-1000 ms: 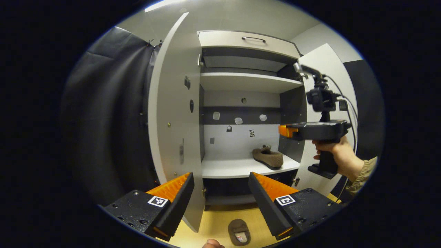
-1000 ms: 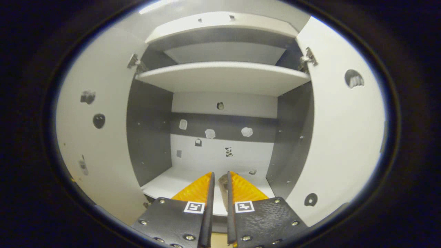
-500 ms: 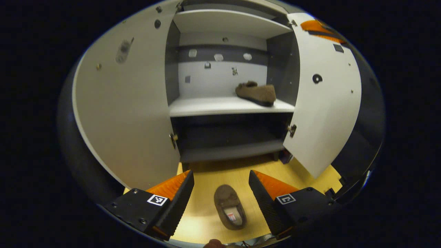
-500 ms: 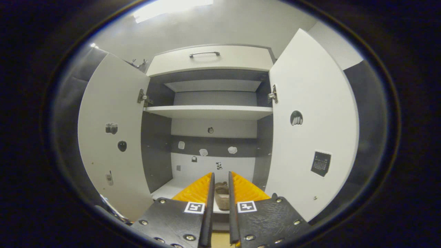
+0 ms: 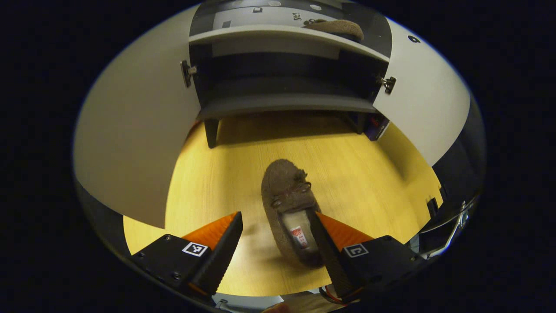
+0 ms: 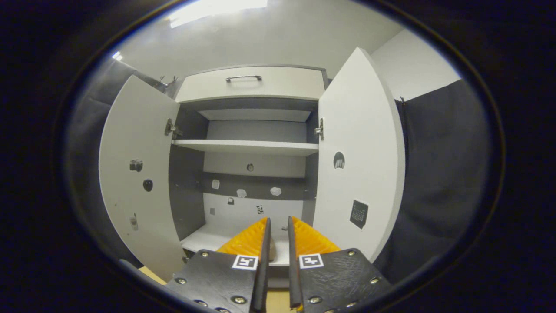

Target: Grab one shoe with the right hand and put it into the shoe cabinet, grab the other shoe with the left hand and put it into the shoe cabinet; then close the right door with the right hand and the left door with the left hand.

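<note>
The left gripper has dropped low over the floor, and the brown shoe that looked small and far a moment ago now lies right between its wide-spread fingers, toe toward the cabinet. The other shoe already sits on the shelf. The right gripper has backed away from the cabinet, its fingers nearly together with nothing between them. Both doors stand open, so picking up this second shoe looks like the next job.
</note>
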